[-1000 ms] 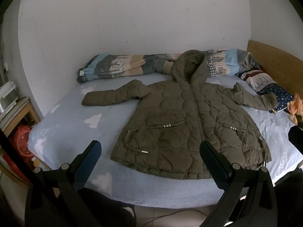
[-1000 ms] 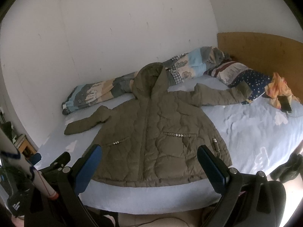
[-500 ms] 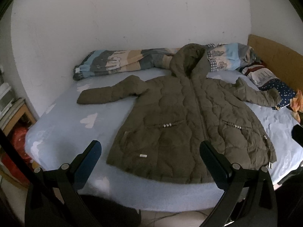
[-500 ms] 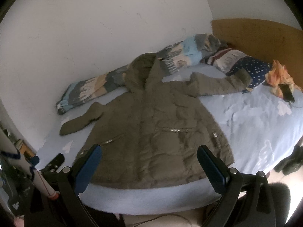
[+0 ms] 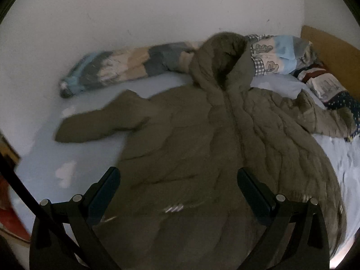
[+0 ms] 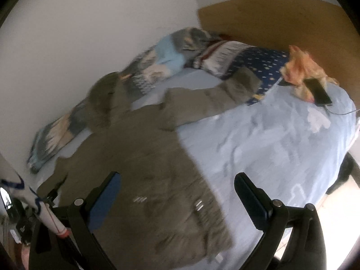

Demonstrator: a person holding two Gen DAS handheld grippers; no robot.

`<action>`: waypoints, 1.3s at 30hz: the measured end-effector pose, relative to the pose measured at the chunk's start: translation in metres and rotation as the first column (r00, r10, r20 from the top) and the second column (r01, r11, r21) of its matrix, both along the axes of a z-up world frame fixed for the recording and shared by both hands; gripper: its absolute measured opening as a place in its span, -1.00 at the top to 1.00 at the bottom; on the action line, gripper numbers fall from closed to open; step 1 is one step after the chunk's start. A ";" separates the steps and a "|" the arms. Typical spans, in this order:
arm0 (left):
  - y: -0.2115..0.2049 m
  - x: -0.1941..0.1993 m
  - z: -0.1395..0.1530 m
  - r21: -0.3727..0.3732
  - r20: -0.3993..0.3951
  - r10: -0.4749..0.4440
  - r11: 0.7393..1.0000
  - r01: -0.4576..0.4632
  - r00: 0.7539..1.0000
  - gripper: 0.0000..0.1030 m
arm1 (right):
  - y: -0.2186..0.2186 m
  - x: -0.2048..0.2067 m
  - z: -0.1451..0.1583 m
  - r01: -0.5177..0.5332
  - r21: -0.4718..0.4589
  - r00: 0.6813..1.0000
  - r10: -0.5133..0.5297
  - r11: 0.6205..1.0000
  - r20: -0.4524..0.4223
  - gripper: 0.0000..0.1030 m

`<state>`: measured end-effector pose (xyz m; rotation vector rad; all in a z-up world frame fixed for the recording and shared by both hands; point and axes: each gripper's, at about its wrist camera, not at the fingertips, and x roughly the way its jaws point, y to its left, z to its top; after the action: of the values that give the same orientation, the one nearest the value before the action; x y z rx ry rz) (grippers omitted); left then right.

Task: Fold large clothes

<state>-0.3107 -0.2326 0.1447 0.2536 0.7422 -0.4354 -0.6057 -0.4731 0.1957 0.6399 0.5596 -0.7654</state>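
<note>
An olive quilted hooded jacket [image 5: 202,146] lies spread front-up on the pale blue bed sheet [image 5: 45,157], sleeves out to both sides. Its hood [image 5: 222,60] points at the far wall. My left gripper [image 5: 177,189] hovers open above the jacket's lower front, nothing between its fingers. In the right wrist view the jacket [image 6: 144,162] fills the lower left, and its right sleeve [image 6: 211,99] reaches toward the pillows. My right gripper [image 6: 175,193] is open above the jacket's right hem edge, where it meets the sheet [image 6: 270,148].
A rolled patterned quilt [image 5: 126,65] lies along the wall behind the hood. Pillows [image 6: 243,60] and an orange cloth [image 6: 301,69] with a dark phone [image 6: 319,92] sit by the wooden headboard [image 6: 281,20]. A white pole [image 6: 45,211] stands at the left.
Both grippers have moved forward and down over the bed, so the jacket looks much larger. The right view has swung right toward the headboard. The jacket itself has not moved.
</note>
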 end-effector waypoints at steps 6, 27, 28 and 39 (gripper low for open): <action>-0.026 0.043 -0.041 0.023 -0.067 0.016 1.000 -0.014 0.998 -1.00 | -0.086 0.013 -0.027 0.134 0.055 0.990 -0.132 0.989 -0.046 -0.99; -0.045 0.064 -0.063 0.101 -0.070 0.004 0.995 0.003 0.998 -1.00 | -0.332 0.017 -0.087 0.288 0.306 0.953 -0.302 0.908 0.000 -0.94; -0.046 0.064 -0.065 0.109 -0.071 0.004 0.994 0.004 0.997 -1.00 | -0.342 0.016 -0.089 0.301 0.309 0.949 -0.316 0.902 -0.002 -0.92; -0.047 0.065 -0.068 0.125 -0.062 -0.006 0.992 0.013 0.998 -1.00 | -0.417 0.023 -0.123 0.360 0.310 0.930 -0.365 0.880 -0.043 -0.62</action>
<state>-0.2454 -0.2798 0.0762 0.3628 0.8307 -0.4077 -0.5831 -0.8903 0.0728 1.0664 0.5577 -1.0326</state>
